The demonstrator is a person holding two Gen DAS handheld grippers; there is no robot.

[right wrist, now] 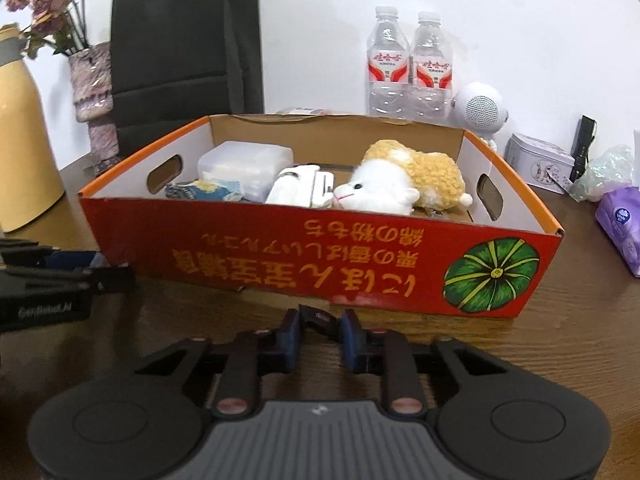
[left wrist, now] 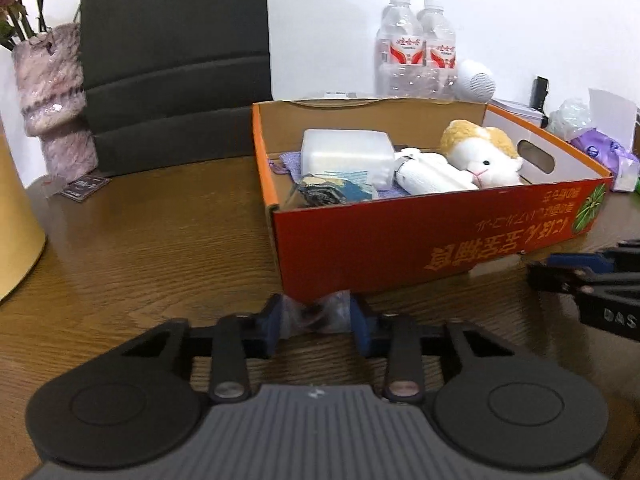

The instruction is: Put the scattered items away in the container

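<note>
Box (left wrist: 400, 248) ahead; left gripper (left wrist: 316, 320) pinches crinkly packet (left wrist: 316, 314), angled down.

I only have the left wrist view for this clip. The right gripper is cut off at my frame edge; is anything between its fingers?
Observer: Yes. The right gripper is pinching a small black object just in front of the red box.
Operator: What's printed at the box's right end? It's distorted for me.
Observer: A green pumpkin.
Operator: Anything beyond the box on the right, near the purple tissue pack?
Observer: A black flashlight stands beside a white tin.
</note>
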